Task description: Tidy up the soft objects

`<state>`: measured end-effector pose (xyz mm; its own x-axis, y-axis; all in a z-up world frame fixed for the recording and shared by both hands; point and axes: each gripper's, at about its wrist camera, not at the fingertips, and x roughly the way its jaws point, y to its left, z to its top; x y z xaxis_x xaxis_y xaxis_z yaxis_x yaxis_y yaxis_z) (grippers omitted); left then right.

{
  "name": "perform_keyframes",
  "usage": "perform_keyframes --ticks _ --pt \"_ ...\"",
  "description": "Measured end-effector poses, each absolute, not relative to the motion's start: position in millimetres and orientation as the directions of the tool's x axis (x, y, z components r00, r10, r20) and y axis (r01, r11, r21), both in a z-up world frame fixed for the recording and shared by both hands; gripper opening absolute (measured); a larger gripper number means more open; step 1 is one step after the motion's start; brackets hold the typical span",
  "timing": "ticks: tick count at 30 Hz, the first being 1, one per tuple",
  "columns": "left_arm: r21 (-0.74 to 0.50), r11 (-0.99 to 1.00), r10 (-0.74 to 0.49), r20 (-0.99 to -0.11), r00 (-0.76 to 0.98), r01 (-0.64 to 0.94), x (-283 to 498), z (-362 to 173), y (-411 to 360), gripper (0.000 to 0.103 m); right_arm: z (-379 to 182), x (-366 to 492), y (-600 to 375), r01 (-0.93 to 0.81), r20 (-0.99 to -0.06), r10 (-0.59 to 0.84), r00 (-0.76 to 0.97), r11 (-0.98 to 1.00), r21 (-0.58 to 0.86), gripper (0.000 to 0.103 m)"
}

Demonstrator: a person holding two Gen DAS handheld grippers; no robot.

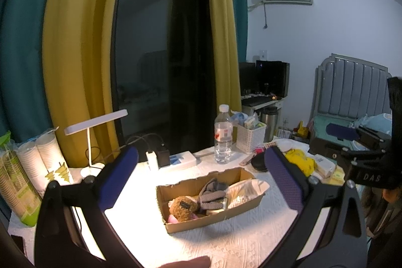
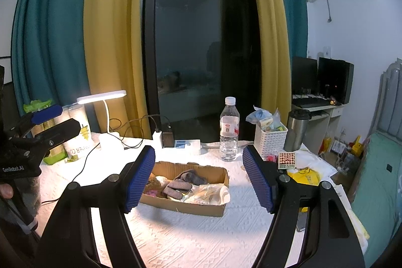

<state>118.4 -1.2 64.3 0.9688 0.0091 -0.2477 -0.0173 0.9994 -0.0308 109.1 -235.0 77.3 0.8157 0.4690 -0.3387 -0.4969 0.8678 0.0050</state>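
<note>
Lettering "PAPER CU" shows on cup sleeves at the desk's left edge; cardboard box of soft objects sits mid-desk. Left gripper and right gripper both gape, empty.

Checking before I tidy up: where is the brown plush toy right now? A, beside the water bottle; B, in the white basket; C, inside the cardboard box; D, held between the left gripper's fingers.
C: the brown plush toy lies inside the cardboard box, next to the grey socks.
</note>
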Motion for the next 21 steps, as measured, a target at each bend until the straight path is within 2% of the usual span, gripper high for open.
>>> perform_keyframes --ticks 21 --pt "-0.033 0.999 0.003 -0.272 0.962 -0.012 146 56 -3 0.102 76 121 -236 -0.500 -0.352 0.471 0.809 0.866 0.011 0.075"
